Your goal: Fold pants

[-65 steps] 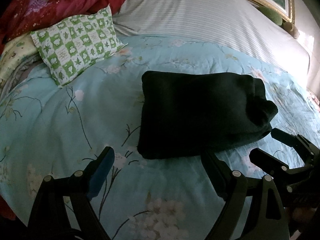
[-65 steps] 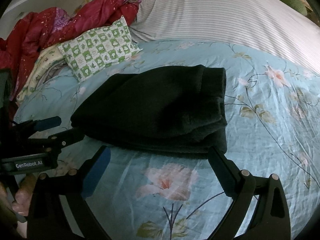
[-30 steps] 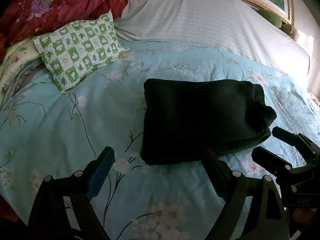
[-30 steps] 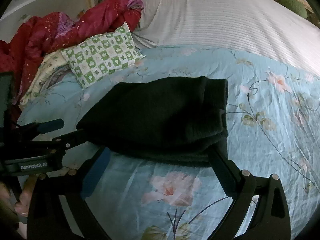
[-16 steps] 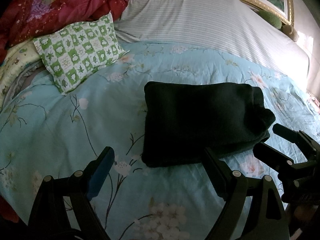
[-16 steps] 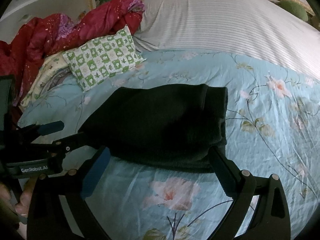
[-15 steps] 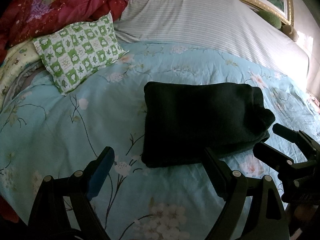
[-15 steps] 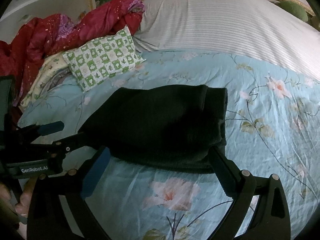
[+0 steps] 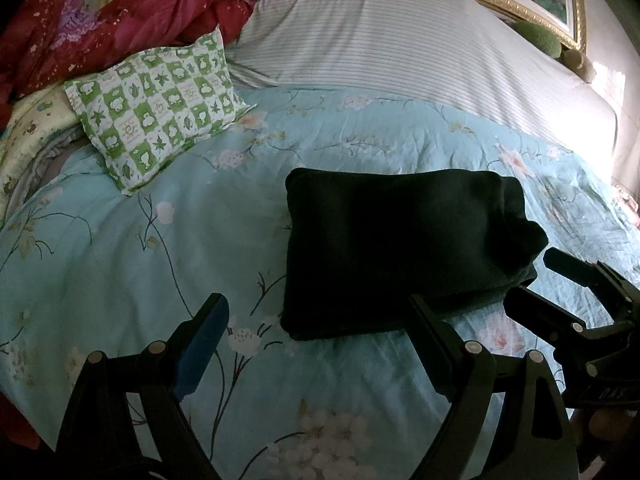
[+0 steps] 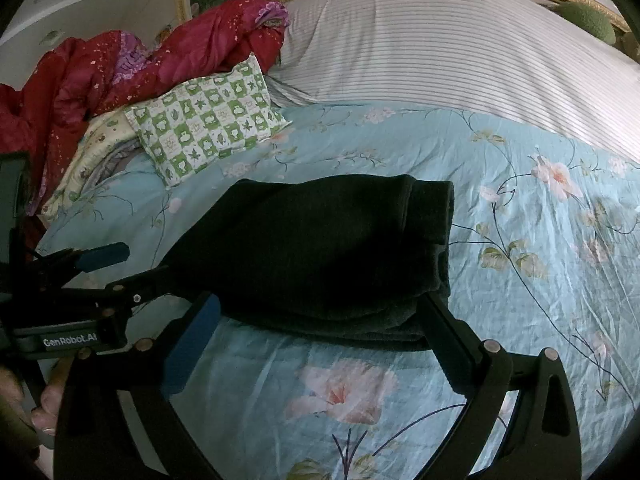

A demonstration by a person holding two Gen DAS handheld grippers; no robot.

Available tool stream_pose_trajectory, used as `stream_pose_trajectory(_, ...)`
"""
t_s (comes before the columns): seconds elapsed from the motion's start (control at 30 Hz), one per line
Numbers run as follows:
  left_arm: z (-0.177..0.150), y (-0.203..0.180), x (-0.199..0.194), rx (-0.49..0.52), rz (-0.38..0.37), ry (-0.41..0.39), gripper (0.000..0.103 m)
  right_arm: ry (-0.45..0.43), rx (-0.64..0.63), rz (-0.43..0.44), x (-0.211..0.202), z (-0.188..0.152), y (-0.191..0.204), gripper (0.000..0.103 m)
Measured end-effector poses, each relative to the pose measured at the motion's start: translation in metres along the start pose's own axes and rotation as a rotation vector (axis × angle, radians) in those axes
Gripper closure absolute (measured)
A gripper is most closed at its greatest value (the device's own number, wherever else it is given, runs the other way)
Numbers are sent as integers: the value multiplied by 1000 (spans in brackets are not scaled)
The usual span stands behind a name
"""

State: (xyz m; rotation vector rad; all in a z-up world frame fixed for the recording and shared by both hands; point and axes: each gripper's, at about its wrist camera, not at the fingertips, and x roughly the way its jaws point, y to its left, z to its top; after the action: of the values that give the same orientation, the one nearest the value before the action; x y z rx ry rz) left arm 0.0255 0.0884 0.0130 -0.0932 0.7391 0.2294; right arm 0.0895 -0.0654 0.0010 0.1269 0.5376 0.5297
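Left gripper [image 9: 316,320]: fingers spread wide, nothing between them; hovering over the floral quilt [image 9: 120,248] just short of the near edge of the pants, a touch further back than a second ago.
Change: both tools drawn slightly away over the last two seconds; bundle itself unmoved, same outline, same spot.
Pants [image 9: 400,248]: dark, folded into a thick compact rectangle, lying flat on the quilt toward its middle, well apart from the green checked pillow [image 9: 156,108] and the red bedding [image 9: 120,28] at upper left.
Meaning for the task: folding looks finished, or all but; no loose leg or hem seen trailing out, only a bulging corner on the right side.
Right gripper [image 10: 316,324]: likewise parted and empty, tips framing the near edge of the bundle without a grip.
Writing: "GenRobot.AI" in white on the left tool's body [image 10: 70,342], read from the right wrist view; a faint embossed mark on the right tool's body in the left wrist view, too dim to read.
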Motion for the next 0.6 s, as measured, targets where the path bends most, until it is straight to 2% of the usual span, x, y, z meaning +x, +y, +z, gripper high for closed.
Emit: stream_pose_trajectory(0.6,11,0,2,-22,5,19,14,-7,34,-16,-5,5,-13,4)
